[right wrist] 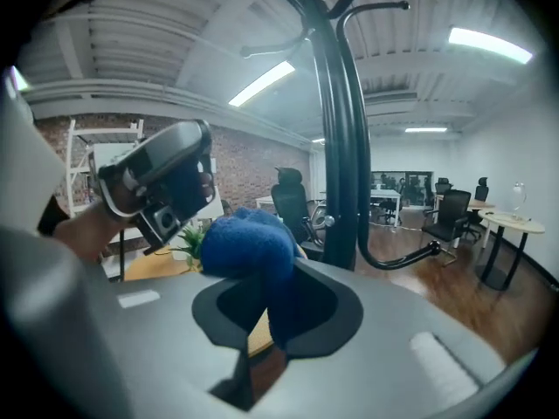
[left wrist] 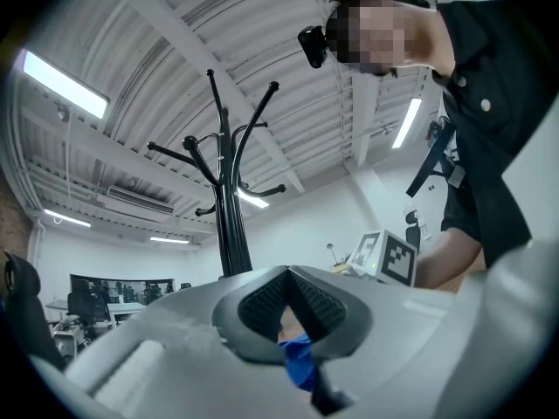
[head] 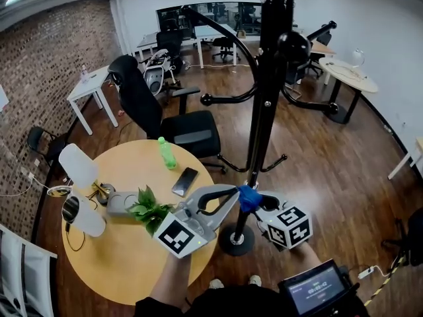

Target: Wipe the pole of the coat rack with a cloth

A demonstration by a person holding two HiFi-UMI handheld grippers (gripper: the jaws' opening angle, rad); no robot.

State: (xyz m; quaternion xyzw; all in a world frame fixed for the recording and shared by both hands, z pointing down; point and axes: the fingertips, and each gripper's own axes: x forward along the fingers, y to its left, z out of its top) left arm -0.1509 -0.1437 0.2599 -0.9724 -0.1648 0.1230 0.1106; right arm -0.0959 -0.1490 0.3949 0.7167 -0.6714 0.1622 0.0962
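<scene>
Both grippers are closed: the right gripper [head: 258, 201] pinches the blue cloth [right wrist: 244, 244] (the left gripper [head: 231, 193] grips nothing).

From my remote seat, the coat rack's pole [head: 267, 98] runs off the head view's top edge, so its crown goes unseen there. In both gripper views its foot sits hidden behind the gripper bodies. The blue cloth [head: 249, 197] masks where the right gripper [head: 256, 200] meets the pole, and it fills the gap between that gripper's jaws. I cannot tell whether the left gripper [head: 234, 192] touches the cloth. The small screen [head: 316, 294] is unreadable.
</scene>
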